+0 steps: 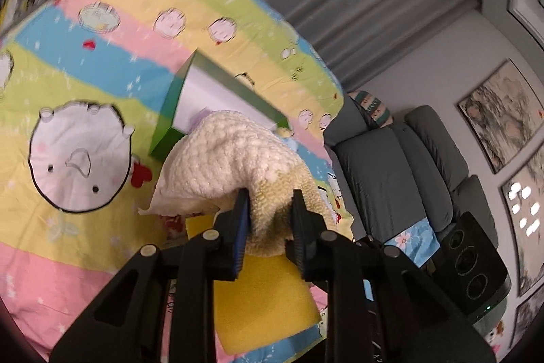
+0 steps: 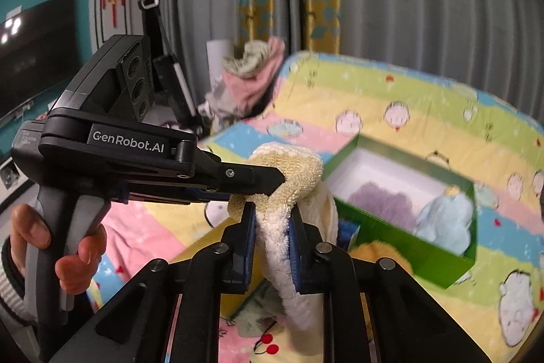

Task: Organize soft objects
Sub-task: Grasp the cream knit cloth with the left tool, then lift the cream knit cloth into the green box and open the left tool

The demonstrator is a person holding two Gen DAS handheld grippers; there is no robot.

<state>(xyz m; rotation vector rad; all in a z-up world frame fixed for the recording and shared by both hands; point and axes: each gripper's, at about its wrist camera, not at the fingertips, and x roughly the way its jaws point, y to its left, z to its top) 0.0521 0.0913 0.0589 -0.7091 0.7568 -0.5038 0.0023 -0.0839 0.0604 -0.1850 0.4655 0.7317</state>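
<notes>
Both tools grip the same cream towel (image 1: 234,159), lifted above a bed covered in a pastel striped cartoon sheet (image 1: 102,22). In the left wrist view the left tool (image 1: 270,220), low in the centre of the frame, has its blue pads clamped on a yellowish fold of the towel, and the rest of the cloth bulges toward the middle of the frame. A yellow sponge-like block (image 1: 268,298) lies on the sheet beneath the tool. Behind the towel sits an open green box (image 1: 170,111) with a white inside.

In the right wrist view the right tool (image 2: 272,227), at the lower centre, pinches a hanging strip of the towel between its pads. The left tool (image 2: 272,181) reaches in from the left of the frame, held by a hand (image 2: 57,244) at the lower left, its tip closed on the towel's upper loop. To the right the green box holds a purple fluffy cloth (image 2: 380,203) and a pale blue one (image 2: 445,220). A heap of pink and grey cloth (image 2: 251,80) lies at the upper centre, at the far edge of the bed
</notes>
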